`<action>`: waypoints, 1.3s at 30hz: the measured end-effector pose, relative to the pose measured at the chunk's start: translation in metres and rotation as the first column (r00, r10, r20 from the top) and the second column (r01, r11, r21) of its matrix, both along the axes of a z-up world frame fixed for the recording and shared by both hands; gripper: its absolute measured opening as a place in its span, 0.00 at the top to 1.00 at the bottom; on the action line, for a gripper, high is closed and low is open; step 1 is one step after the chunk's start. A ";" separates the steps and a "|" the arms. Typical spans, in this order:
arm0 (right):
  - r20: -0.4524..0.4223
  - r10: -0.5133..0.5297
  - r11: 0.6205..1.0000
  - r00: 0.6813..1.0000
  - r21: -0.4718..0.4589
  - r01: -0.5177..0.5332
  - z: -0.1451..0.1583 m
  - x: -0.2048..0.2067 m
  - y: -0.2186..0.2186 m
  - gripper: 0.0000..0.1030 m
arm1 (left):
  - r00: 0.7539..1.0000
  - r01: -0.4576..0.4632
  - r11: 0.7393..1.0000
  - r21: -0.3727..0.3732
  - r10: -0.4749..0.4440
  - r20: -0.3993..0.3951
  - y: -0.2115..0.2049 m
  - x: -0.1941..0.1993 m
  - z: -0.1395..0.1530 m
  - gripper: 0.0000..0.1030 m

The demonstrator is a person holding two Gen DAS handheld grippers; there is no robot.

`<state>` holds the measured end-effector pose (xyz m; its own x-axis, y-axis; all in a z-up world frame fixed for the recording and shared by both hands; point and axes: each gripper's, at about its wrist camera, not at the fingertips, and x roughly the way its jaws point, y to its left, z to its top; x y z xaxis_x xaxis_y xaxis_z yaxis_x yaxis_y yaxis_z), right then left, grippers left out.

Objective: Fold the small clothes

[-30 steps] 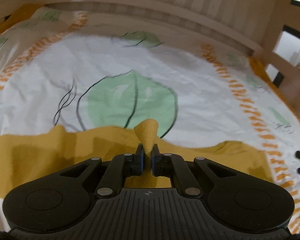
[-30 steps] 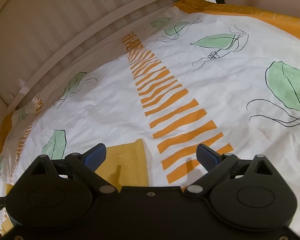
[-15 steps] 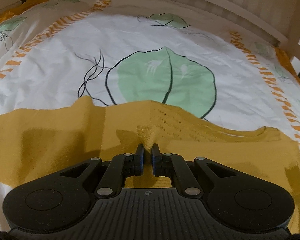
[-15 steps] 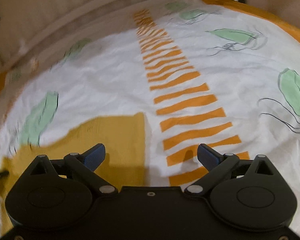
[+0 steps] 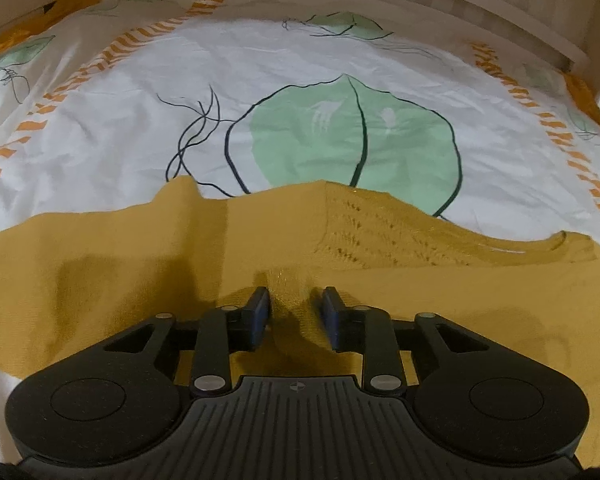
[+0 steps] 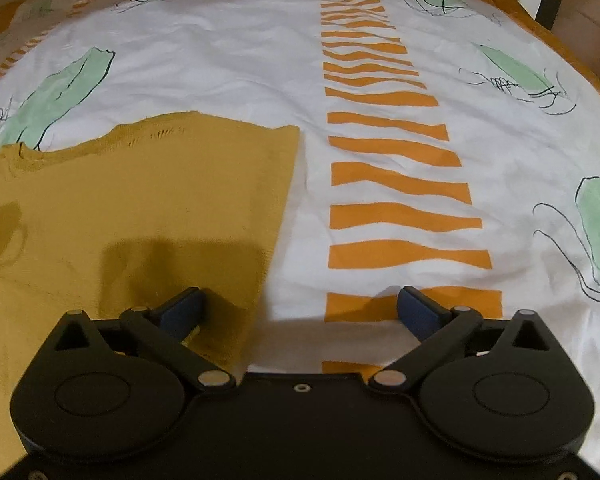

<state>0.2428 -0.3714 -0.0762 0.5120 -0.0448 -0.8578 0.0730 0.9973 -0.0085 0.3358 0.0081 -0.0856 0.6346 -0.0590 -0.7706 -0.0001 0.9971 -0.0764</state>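
Edges of the mustard knit garment [image 5: 140, 264] run out of both views, so its full shape stays unclear. It lies flat on the leaf-print sheet [image 5: 324, 72], eyelet panel uppermost. Left gripper [image 5: 296, 320] hovers over it, slightly parted, gripping nothing; right gripper [image 6: 300, 308] gapes wide across its edge.

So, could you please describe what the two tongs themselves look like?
Both look alike: matte black plastic bodies with two round discs, black linkage arms joined by silver rivets, and dark blue pads on the fingertips. The left tongs have a ribbed centre plate with a small round mark. The right tongs show a smooth plate with a small screw. No cables or sleeves show.
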 end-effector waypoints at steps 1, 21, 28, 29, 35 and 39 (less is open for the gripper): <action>0.000 0.001 1.000 1.000 -0.002 -0.001 0.000 0.000 0.000 0.01 | 1.000 0.009 1.000 -0.005 -0.009 0.002 0.001 -0.001 -0.001 0.69; 0.187 -0.008 0.996 0.982 0.094 -0.010 0.038 -0.011 0.002 0.01 | 0.998 -0.029 0.998 -0.054 0.032 0.062 0.054 -0.033 0.016 0.46; 0.266 -0.046 0.935 0.963 0.350 -0.052 0.042 -0.011 0.022 0.01 | 0.983 -0.148 0.986 -0.079 0.155 0.096 0.111 -0.046 0.027 0.44; 0.274 -0.038 0.926 0.961 0.370 -0.069 0.042 -0.012 0.028 0.01 | 0.979 -0.170 0.982 -0.079 0.177 0.096 0.120 -0.047 0.028 0.43; 0.299 0.004 0.864 0.954 0.479 -0.154 0.046 -0.015 0.073 0.01 | 0.926 -0.346 0.931 -0.113 0.358 0.119 0.186 -0.057 0.038 0.43; 0.288 0.029 0.837 0.957 0.517 -0.181 0.043 -0.018 0.105 0.01 | 0.854 -0.480 0.860 -0.172 0.503 0.132 0.233 -0.068 0.039 0.42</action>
<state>0.2244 -0.2662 -0.0328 0.6922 0.4466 -0.5668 -0.1088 0.8411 0.5299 0.2677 0.2411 -0.0466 0.7249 0.2039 -0.6580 -0.4630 0.8514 -0.2463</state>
